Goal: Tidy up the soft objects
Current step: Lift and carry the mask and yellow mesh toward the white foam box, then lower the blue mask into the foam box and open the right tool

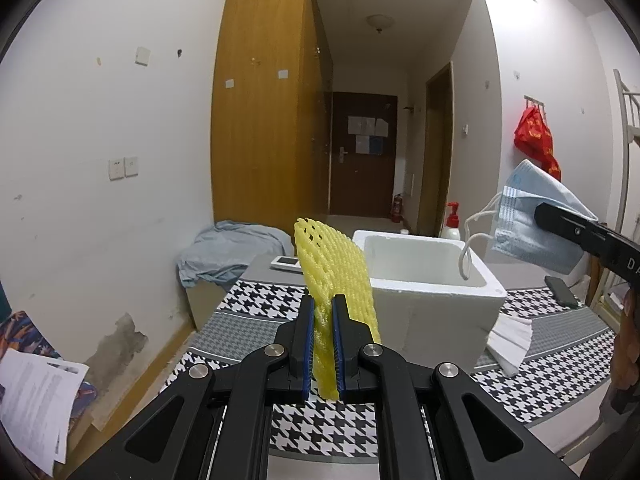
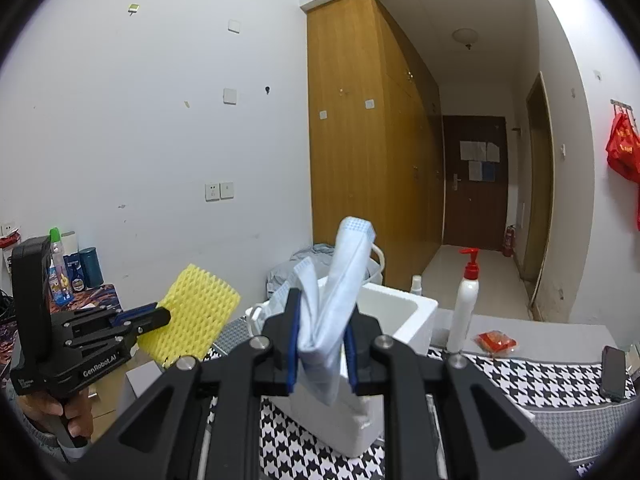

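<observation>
Left wrist view: the left gripper is clamped on a yellow foam net, held upright above the houndstooth tabletop, just beside a white foam box. A folded white cloth lies right of the box.

Right wrist view: the right gripper is clamped on a blue face mask, held above the box. A pump bottle stands beyond.

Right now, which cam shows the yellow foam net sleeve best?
The right wrist view: the yellow foam net sleeve shows its broad face, clamped in the left tool. The left wrist view sees it nearly edge-on.
</observation>
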